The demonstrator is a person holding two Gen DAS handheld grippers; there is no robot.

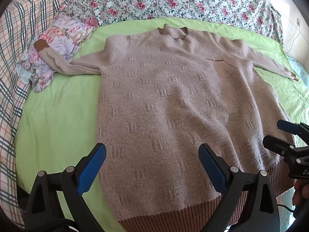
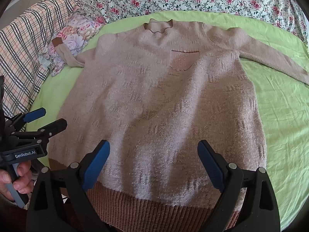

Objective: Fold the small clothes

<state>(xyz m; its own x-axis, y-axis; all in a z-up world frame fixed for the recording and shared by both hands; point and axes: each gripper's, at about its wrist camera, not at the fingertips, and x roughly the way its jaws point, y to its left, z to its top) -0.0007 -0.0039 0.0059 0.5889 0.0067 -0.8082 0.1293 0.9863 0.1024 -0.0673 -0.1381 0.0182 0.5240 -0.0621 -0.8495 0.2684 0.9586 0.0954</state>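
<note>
A fuzzy beige sweater (image 1: 170, 100) lies flat, front up, on a green sheet (image 1: 58, 116), with its collar far and its brown ribbed hem (image 1: 173, 220) near me. Its left sleeve drapes onto a floral pillow; its right sleeve (image 2: 274, 61) stretches right. A small chest pocket (image 2: 182, 61) shows. My left gripper (image 1: 152, 166) is open and empty above the hem's left part. My right gripper (image 2: 153, 164) is open and empty above the hem's middle, and it also shows in the left wrist view (image 1: 278, 135). The left gripper also shows in the right wrist view (image 2: 48, 118).
A pastel floral pillow (image 1: 58, 44) lies at the far left under the brown sleeve cuff (image 1: 40, 45). A rose-print quilt (image 1: 164, 0) is bunched along the back. A plaid blanket (image 1: 13, 58) runs down the left side.
</note>
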